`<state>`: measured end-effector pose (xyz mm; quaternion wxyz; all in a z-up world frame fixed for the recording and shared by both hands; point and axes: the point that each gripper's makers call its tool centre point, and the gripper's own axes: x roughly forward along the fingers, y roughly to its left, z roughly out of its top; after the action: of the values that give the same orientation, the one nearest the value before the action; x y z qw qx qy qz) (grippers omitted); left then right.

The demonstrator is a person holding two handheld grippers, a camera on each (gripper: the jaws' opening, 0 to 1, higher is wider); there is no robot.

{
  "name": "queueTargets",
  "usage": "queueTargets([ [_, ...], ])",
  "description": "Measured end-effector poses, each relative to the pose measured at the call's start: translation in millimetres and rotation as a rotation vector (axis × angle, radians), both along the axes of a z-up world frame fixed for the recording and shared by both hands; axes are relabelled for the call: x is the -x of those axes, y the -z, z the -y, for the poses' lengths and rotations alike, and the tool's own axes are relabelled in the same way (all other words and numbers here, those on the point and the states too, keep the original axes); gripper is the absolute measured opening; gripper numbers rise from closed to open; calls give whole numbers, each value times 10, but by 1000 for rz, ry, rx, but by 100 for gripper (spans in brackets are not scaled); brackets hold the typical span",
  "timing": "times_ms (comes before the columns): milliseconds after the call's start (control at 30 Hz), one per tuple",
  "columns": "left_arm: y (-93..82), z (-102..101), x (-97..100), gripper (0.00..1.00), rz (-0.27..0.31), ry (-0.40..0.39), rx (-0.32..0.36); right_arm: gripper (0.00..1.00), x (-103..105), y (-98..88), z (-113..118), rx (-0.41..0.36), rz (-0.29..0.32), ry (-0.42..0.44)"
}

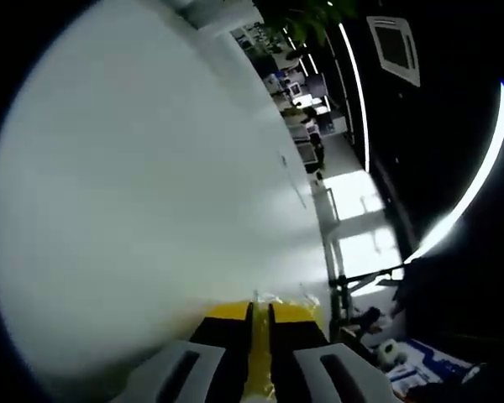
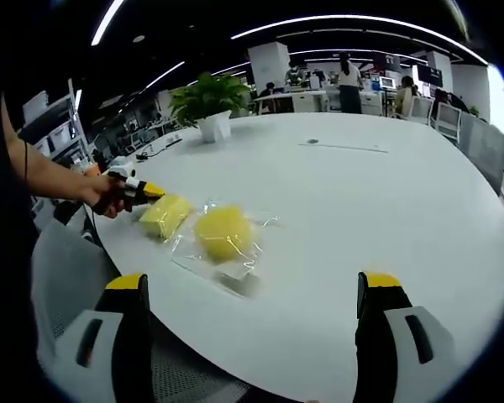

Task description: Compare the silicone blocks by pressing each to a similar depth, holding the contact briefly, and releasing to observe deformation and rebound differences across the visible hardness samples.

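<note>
Two yellow silicone blocks in clear bags lie near the white table's point(image 2: 370, 193) edge. The rounded one point(image 2: 223, 235) sits ahead of my right gripper point(image 2: 252, 282), which hovers open with its jaws wide apart and nothing between them. The flatter block point(image 2: 165, 215) lies to its left, where a person's hand holds my left gripper point(image 2: 144, 193) at its end. In the left gripper view the left gripper point(image 1: 261, 309) has its jaws nearly together on a yellow strip of that flat block point(image 1: 259, 363), with crinkled plastic at the tips. The white table point(image 1: 151, 185) lies tilted behind it.
A potted plant point(image 2: 206, 101) stands far back on the table. A grey chair point(image 2: 55, 269) sits under the near edge at the left, another chair point(image 2: 487, 143) at the right. Desks and people are in the background.
</note>
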<state>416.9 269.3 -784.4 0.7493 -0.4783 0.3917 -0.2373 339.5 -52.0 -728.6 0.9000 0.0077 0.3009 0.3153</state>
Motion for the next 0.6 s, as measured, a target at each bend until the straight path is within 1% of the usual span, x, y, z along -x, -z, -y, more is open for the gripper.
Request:
queueTargets([
  [33, 4, 22, 13, 5, -3, 9, 4, 96, -2, -2, -2, 0, 0, 0],
  [100, -2, 73, 57, 3, 33, 57, -22, 96, -5, -20, -18, -5, 2, -1],
  [133, 1, 86, 72, 2, 30, 62, -28, 96, -9, -24, -19, -5, 2, 0],
  [233, 5, 91, 66, 1, 21, 47, -22, 96, -16, -29, -22, -11, 2, 1],
  [300, 1, 93, 70, 0, 25, 48, -24, 96, -14, -29, -23, -11, 3, 1],
  [367, -10, 97, 84, 0, 9, 47, -14, 96, -10, -26, -21, -10, 2, 1],
  [467, -40, 92, 91, 0, 4, 47, -3, 96, -2, -22, -17, -11, 1, 5],
  [500, -71, 92, 87, 0, 10, 46, 7, 96, 5, -23, -18, -12, 0, 5],
  [600, -165, 117, 66, 0, 63, 59, -6, 96, 13, -12, -15, -12, -2, 6],
])
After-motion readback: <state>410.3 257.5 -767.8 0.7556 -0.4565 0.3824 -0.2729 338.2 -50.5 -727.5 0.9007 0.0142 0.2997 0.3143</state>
